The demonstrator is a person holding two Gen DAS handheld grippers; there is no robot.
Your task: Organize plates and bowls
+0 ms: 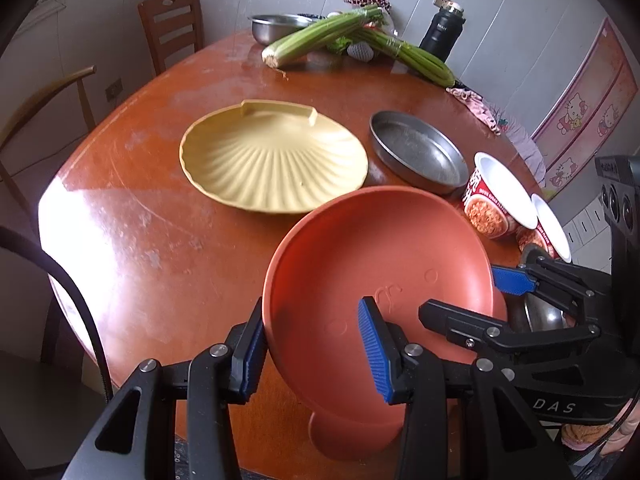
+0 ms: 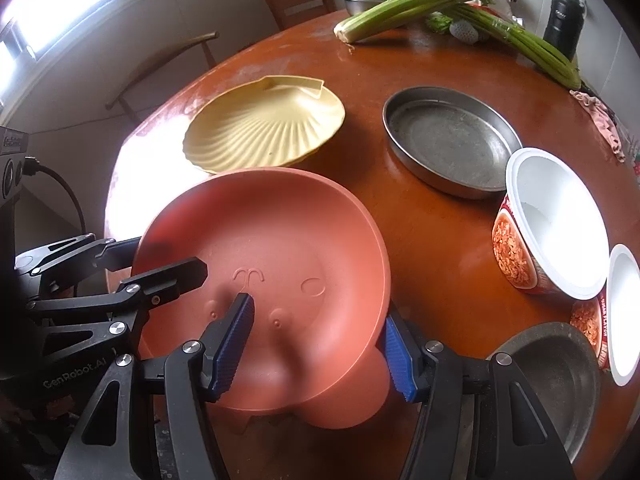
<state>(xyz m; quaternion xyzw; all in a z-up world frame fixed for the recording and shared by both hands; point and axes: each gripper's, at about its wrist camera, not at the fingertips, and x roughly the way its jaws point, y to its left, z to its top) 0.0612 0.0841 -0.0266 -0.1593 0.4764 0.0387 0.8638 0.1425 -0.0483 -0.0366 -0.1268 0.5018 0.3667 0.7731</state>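
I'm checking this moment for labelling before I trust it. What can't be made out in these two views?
- Terracotta plate: its near lower edge is hidden behind the left gripper in the left wrist view.
- Small metal dish: partly covered by the right gripper's finger in the right wrist view.
- Second noodle cup: cut off by the right wrist view's edge.
- Steel bowl: contents hidden behind celery.

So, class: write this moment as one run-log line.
left hand-held gripper: shut on terracotta pig-face plate | right hand-held gripper: shut on plate | plate tilted above table

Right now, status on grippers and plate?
Left gripper and right gripper each clamp the terracotta plate rim. Plate lifted, tilted. Yellow shell plate ahead.
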